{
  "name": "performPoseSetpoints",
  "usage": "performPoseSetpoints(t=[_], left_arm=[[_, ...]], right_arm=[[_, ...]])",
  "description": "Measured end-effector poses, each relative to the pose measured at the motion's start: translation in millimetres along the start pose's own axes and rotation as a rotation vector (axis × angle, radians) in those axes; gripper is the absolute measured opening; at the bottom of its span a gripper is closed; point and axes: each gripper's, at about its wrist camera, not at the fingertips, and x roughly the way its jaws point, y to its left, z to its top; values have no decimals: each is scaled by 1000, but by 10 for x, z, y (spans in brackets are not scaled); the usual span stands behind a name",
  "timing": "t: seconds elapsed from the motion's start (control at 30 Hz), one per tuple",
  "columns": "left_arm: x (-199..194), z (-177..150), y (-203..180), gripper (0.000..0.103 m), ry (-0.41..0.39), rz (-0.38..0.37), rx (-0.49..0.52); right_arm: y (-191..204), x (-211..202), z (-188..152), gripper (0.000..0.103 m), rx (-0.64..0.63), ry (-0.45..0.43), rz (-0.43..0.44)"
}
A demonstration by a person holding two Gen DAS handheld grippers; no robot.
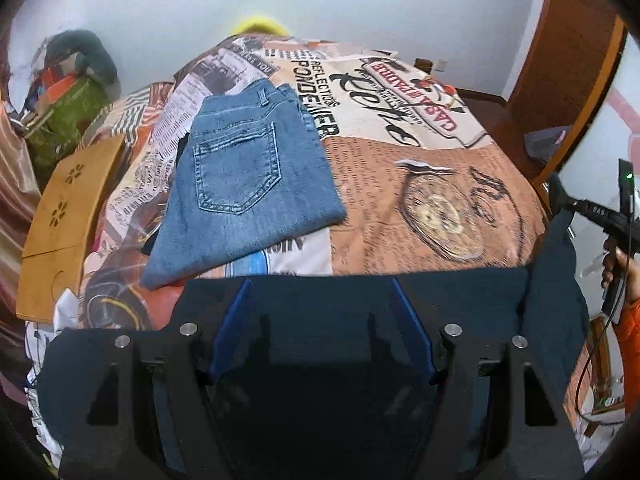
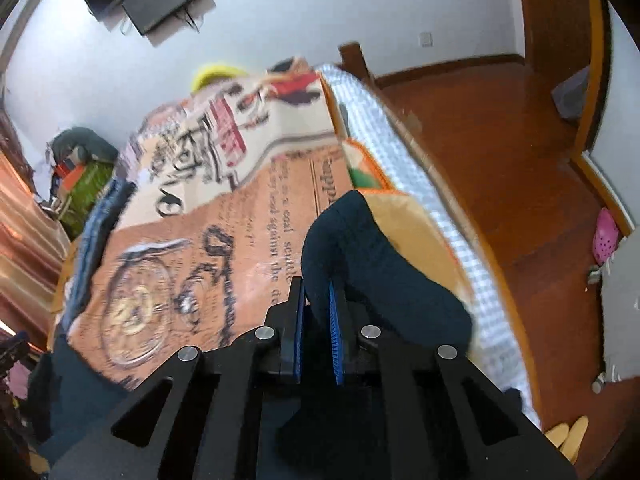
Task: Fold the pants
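Dark navy pants (image 1: 460, 300) lie across the near edge of the bed. My left gripper (image 1: 320, 284) stands open over them, its blue pads (image 1: 232, 320) wide apart with the flat cloth between and beneath them. My right gripper (image 2: 316, 286) is shut on a bunched fold of the navy pants (image 2: 360, 248) near the bed's right edge. In the left wrist view the right gripper's black body (image 1: 616, 216) shows at the far right in a person's hand, and the cloth rises toward it. A folded pair of blue jeans (image 1: 244, 184) rests further back on the left.
The bed carries a printed bedspread (image 1: 420, 168) with lettering and a pocket-watch picture. A wooden board (image 1: 60, 220) and piled clutter (image 1: 68, 92) sit to its left. Wooden floor (image 2: 500, 160) with a pink shoe (image 2: 606, 236) lies to the right.
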Motion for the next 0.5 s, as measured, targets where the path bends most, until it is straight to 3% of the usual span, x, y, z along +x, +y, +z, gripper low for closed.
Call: performPoseSetpoints(t=[0.27,0.5], left_arm=[[-409,-387,-150,75,-16,1,30],[-493,-704,-207,75,11,1,34]], right_arm=[[-47,-842,-232,10,-11,-90,-4],[-253,-1082,-672,10,41,-88,-24]])
